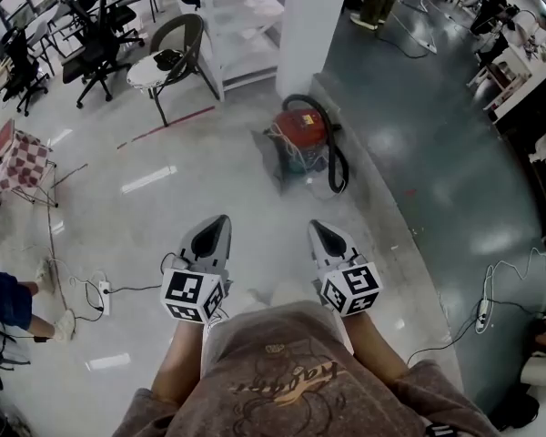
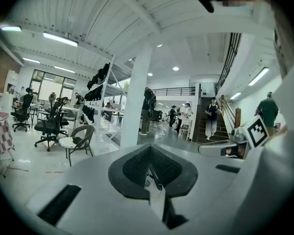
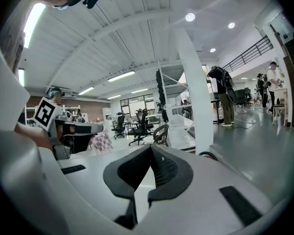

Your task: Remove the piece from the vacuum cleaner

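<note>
The big white pillar is up top, and the red vacuum cleaner sits on the floor right at its base, black hose looped around it. It's well ahead of both grippers. The left gripper and right gripper hang side by side near the person's body, both clenched on nothing.

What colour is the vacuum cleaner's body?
Red; the vacuum cleaner shows best in the head view.
</note>
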`<state>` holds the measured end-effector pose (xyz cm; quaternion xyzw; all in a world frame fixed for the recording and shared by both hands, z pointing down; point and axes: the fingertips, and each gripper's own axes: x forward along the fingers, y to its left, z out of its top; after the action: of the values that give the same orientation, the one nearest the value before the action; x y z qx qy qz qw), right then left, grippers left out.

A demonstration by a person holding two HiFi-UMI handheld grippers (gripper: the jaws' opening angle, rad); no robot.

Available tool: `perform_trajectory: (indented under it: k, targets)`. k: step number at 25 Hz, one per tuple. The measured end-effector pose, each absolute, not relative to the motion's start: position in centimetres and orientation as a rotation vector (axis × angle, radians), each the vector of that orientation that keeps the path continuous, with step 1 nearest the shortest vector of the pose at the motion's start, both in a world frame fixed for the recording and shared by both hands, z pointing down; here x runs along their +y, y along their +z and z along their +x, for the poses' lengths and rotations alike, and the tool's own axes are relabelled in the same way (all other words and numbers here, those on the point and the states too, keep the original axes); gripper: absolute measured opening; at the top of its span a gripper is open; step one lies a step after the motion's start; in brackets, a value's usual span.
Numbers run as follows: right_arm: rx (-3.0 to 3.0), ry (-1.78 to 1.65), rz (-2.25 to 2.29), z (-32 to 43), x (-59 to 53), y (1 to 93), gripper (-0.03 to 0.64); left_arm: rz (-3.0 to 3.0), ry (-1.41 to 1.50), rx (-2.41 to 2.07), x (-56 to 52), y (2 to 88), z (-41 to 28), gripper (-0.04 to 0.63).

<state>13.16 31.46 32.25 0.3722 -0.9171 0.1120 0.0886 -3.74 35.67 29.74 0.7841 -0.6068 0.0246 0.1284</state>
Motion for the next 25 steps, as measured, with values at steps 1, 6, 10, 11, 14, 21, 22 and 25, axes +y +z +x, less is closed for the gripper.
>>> perform_trajectory:
  k: [1,6,10,11,14,21,22,25]
  targets:
    - [-2.726,0.337,1.115,12.9,31.5,32.3,0.0,2.29,0.074,-1.757,35.7,29.8,-4.0,0.003]
    - [-2.715,0.333,1.13,11.1,31.1,32.4,0.0,2.307,0.078,-1.724,35.3,30.1,-5.6,0.003]
    - [-2.701,0.341,1.163,10.1,29.8,32.9,0.0,2.301,0.068,-1.707,34.3,30.8,-7.0,0.003]
    - [-2.694,0.343,1.168,9.9,29.4,33.1,0.0,2.301,0.056,-1.702,33.9,30.9,-7.3,0.003]
    - [-2.684,0.349,1.177,9.2,28.0,33.7,0.0,2.303,0.043,-1.69,32.2,31.4,-7.9,0.003]
    - [-2.676,0.373,1.179,6.6,22.1,35.0,0.0,2.31,0.027,-1.655,26.0,32.3,-9.6,0.003]
    - [-2.676,0.376,1.18,6.2,20.9,35.2,0.0,2.314,0.025,-1.651,24.8,32.3,-9.8,0.003]
    - [-2.672,0.392,1.181,5.2,16.9,35.5,0.0,2.317,0.03,-1.646,20.6,32.2,-10.6,0.003]
